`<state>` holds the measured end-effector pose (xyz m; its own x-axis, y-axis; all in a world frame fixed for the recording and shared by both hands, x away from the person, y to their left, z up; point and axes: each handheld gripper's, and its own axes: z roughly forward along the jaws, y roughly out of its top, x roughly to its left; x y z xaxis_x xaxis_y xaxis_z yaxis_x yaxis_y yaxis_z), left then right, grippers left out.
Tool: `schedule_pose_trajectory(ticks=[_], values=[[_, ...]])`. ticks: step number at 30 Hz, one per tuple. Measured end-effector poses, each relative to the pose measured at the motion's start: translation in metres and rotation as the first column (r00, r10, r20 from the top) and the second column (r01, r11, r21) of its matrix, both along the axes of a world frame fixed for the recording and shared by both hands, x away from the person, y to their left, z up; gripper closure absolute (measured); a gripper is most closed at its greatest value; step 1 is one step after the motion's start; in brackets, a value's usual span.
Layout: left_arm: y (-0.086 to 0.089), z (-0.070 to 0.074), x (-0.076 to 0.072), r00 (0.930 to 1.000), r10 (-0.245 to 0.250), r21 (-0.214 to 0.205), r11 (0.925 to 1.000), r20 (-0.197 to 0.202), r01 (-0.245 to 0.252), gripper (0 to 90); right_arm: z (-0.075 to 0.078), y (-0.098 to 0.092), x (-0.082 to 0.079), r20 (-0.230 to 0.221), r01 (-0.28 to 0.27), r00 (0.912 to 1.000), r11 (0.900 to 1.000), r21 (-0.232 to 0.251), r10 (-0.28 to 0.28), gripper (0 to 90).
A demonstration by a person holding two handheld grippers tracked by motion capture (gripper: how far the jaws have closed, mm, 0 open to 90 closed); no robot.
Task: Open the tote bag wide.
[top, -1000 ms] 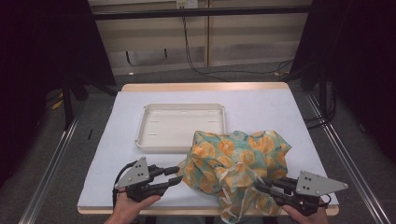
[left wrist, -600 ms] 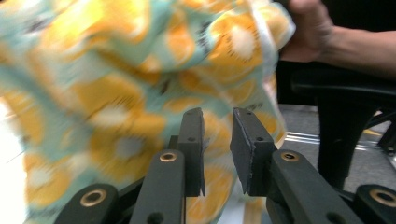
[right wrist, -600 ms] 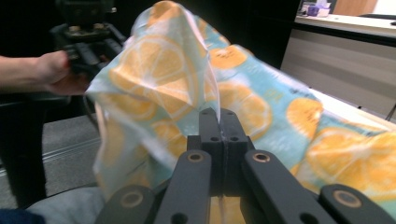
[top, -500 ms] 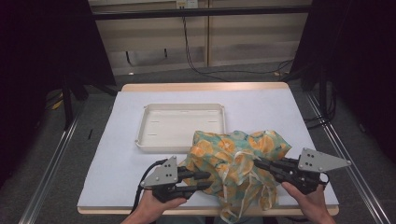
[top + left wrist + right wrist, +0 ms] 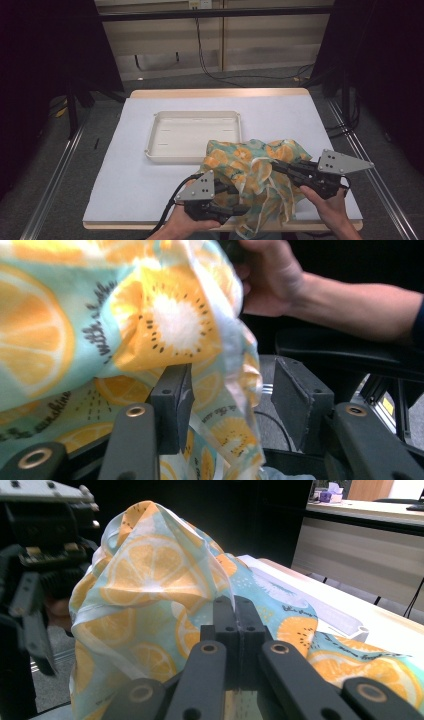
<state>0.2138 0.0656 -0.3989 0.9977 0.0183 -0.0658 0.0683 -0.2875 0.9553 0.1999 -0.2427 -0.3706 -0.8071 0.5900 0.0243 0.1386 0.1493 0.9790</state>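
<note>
My right gripper [image 5: 278,166] is clamped on the cloth [image 5: 252,167], which sits bunched at lower centre of the high view, draping over the table's [image 5: 125,175] near edge. My left gripper [image 5: 239,200] has just been opening; its jaws stand apart with cloth hanging between them, not pinched. The tray [image 5: 155,150], just up-left of the cloth, holds nothing; the cloth's edge overlaps its near right corner.

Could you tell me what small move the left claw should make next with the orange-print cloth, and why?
Probably close the left claw on the fold of cloth hanging between its pads. Its jaws have just been opening and now stand apart, one pad touching the fabric, the other clear of it. The right claw is shut on another part of the cloth, so it alone holds the bundle near the table's front edge.
</note>
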Motion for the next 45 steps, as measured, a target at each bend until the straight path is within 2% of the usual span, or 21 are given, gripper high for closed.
schedule_pose_trajectory(ticks=[1,3,4,7,8,10,11,15,20,21,24,25,26,27,30,31,33,36,38,41,45], values=[[-0.002,-0.002,0.003,0.9996,-0.013,-0.013,0.9998,-0.024,0.012,70.3,0.001,0.000,0.000,-0.003,-0.008,1.0000,1.0000,-0.001,0.008,90.0],[0.001,0.000,0.006,0.9986,-0.024,-0.015,0.9996,-0.048,0.023,86.4,0.003,0.000,0.000,-0.002,0.004,1.0000,1.0000,-0.006,-0.004,90.0],[0.001,0.000,0.006,0.9986,-0.024,-0.015,0.9996,-0.048,0.023,90.0,0.003,0.000,0.000,-0.002,0.004,1.0000,1.0000,-0.006,-0.004,90.0],[0.014,0.008,0.008,0.9993,-0.001,-0.011,0.9999,-0.036,0.000,90.0,0.007,-0.010,0.003,0.007,0.036,0.9993,0.9993,0.003,-0.036,90.0],[0.026,0.014,0.009,0.9991,0.021,-0.038,0.9990,-0.037,-0.022,90.0,0.008,-0.014,0.005,0.011,0.052,0.9986,0.9986,0.005,-0.052,90.0],[0.032,0.017,0.010,0.9987,0.036,-0.050,0.9980,-0.036,-0.038,90.0,0.009,-0.018,0.007,0.017,0.071,0.9973,0.9974,0.007,-0.071,90.0],[0.044,0.022,0.014,0.9973,0.068,-0.049,0.9964,-0.027,-0.069,90.0,0.011,-0.024,0.011,0.024,0.095,0.9952,0.9954,0.015,-0.095,90.0],[0.055,0.027,0.019,0.9945,0.102,-0.068,0.9923,-0.025,-0.103,90.0,0.014,-0.017,0.020,0.045,0.089,0.9952,0.9951,-0.042,-0.087,90.0],[0.071,0.040,0.030,0.9878,0.155,-0.082,0.9844,-0.017,-0.156,90.0,0.019,-0.007,0.036,0.046,0.061,0.9971,0.9981,-0.002,-0.061,90.0],[0.074,0.043,0.034,0.9858,0.168,-0.094,0.9813,-0.013,-0.168,90.0,0.022,-0.002,0.045,0.049,0.052,0.9974,0.9986,0.005,-0.053,90.0],[0.082,0.048,0.047,0.9794,0.202,-0.099,0.9745,-0.006,-0.201,90.0,0.024,0.003,0.053,0.038,0.049,0.9981,0.9988,0.007,-0.049,90.0],[0.088,0.049,0.055,0.9730,0.230,-0.112,0.9666,-0.014,-0.230,90.0,0.024,0.006,0.060,0.031,0.040,0.9987,0.9992,0.010,-0.040,89.0],[0.091,0.049,0.061,0.9715,0.235,-0.106,0.9656,-0.028,-0.237,90.0,0.023,0.008,0.063,0.027,0.042,0.9988,0.9991,0.008,-0.042,88.6],[0.094,0.048,0.066,0.9646,0.261,-0.097,0.9598,-0.040,-0.263,90.0,0.021,0.009,0.066,0.020,0.039,0.9990,0.9992,0.010,-0.039,88.0],[0.097,0.045,0.075,0.9586,0.278,-0.089,0.9551,-0.062,-0.282,90.0,0.016,0.011,0.068,0.000,0.035,0.9994,0.9994,-0.001,-0.035,83.7],[0.098,0.042,0.082,0.9525,0.300,-0.063,0.9508,-0.049,-0.303,90.0,0.012,0.011,0.067,-0.008,0.038,0.9992,0.9992,-0.009,-0.038,77.0],[0.098,0.036,0.090,0.9471,0.307,-0.069,0.9470,-0.093,-0.314,90.0,0.013,0.009,0.061,-0.007,0.049,0.9988,0.9987,-0.013,-0.049,68.9],[0.096,0.032,0.094,0.9420,0.319,-0.045,0.9446,-0.104,-0.325,90.0,0.015,0.006,0.052,-0.007,0.048,0.9988,0.9988,-0.006,-0.048,63.7],[0.094,0.027,0.098,0.9387,0.332,-0.037,0.9410,-0.093,-0.336,90.0,0.011,0.003,0.033,-0.013,0.043,0.9990,0.9990,-0.011,-0.043,60.1],[0.095,0.022,0.103,0.9326,0.345,-0.023,0.9367,-0.105,-0.349,90.0,0.011,0.003,0.015,-0.006,0.027,0.9996,0.9995,-0.016,-0.027,60.4],[0.094,0.016,0.107,0.9294,0.349,-0.016,0.9355,-0.121,-0.353,90.0,0.018,0.008,-0.003,0.022,-0.011,0.9997,0.9998,-0.015,0.012,70.9]])
